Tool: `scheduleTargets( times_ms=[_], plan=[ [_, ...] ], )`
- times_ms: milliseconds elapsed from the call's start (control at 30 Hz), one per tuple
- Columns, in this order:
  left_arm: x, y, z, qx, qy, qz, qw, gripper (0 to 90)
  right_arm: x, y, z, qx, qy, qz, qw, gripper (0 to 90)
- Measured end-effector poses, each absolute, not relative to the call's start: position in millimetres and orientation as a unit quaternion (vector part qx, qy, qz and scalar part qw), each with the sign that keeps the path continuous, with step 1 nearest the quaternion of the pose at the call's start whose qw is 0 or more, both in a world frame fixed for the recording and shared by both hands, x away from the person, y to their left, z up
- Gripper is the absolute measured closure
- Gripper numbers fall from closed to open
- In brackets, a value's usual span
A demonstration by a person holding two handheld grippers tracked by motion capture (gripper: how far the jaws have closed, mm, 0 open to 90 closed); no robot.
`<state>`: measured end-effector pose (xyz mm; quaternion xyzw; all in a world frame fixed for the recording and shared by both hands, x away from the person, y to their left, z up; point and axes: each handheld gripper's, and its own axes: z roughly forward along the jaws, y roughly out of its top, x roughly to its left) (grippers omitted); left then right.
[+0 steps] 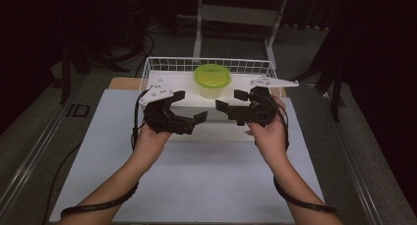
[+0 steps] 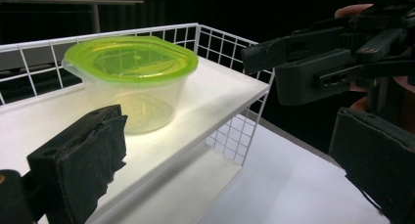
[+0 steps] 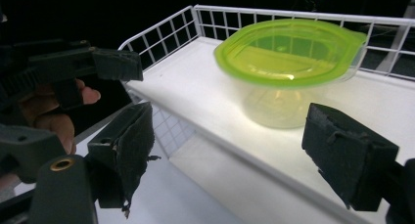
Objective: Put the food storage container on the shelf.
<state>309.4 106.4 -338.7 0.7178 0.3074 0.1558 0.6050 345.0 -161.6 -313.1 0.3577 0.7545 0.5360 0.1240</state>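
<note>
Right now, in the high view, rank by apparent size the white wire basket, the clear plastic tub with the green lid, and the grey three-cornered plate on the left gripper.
1. White wire basket
2. Clear plastic tub
3. Grey three-cornered plate, only slightly smaller than the tub

I see a table (image 1: 78, 136) with a grey top, and a large white sheet (image 1: 206, 181) lies flat across its middle. At the sheet's far edge stands a white wire basket (image 1: 162, 65) with a raised white shelf board (image 3: 195, 92) inside. A clear tub with a green lid (image 1: 212, 80) sits upright on that board, near its middle. Under the basket's far corner I think a brown board (image 1: 123, 82) peeks out, though the view is dim.
</note>
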Motion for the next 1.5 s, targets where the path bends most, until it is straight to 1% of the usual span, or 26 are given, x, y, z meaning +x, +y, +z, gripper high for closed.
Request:
scheduleTargets(
  times_ms=[233,367,600,933,1000,1100,1133,1267,1400,1500],
  plan=[
    [294.6,112.1,-347.8,0.716,0.293,0.145,0.617,1.1,330.7,-163.0,-327.7,0.337,0.766,0.531,0.134,18.7],
    [289.6,110.7,-352.6,0.730,0.279,0.128,0.611,1.1,324.9,-164.1,-334.0,0.327,0.769,0.532,0.140,18.7],
    [285.9,109.0,-360.0,0.732,0.273,0.119,0.612,1.1,317.8,-168.2,-344.3,0.320,0.770,0.534,0.140,18.7],
    [270.1,109.5,-380.8,0.737,0.270,0.101,0.611,1.1,298.7,-174.8,-366.1,0.304,0.777,0.533,0.140,18.6],
    [265.2,109.0,-386.0,0.742,0.267,0.106,0.606,1.1,297.3,-175.2,-368.1,0.303,0.779,0.531,0.141,18.6],
    [259.1,108.0,-392.9,0.744,0.264,0.109,0.603,1.1,290.4,-177.8,-377.8,0.296,0.780,0.533,0.141,18.6],
    [257.4,107.6,-394.8,0.745,0.265,0.107,0.603,1.1,285.3,-180.2,-386.3,0.292,0.781,0.535,0.138,18.6],
    [247.0,105.2,-404.1,0.750,0.252,0.113,0.601,1.1,279.9,-183.0,-397.2,0.286,0.783,0.536,0.131,18.6],
    [238.0,99.9,-413.2,0.768,0.231,0.125,0.584,1.1,273.9,-186.3,-410.1,0.283,0.789,0.531,0.124,18.6],
    [232.9,96.1,-421.0,0.775,0.224,0.119,0.579,1.1,269.9,-188.8,-419.2,0.287,0.790,0.530,0.116,18.6]
  ],
)
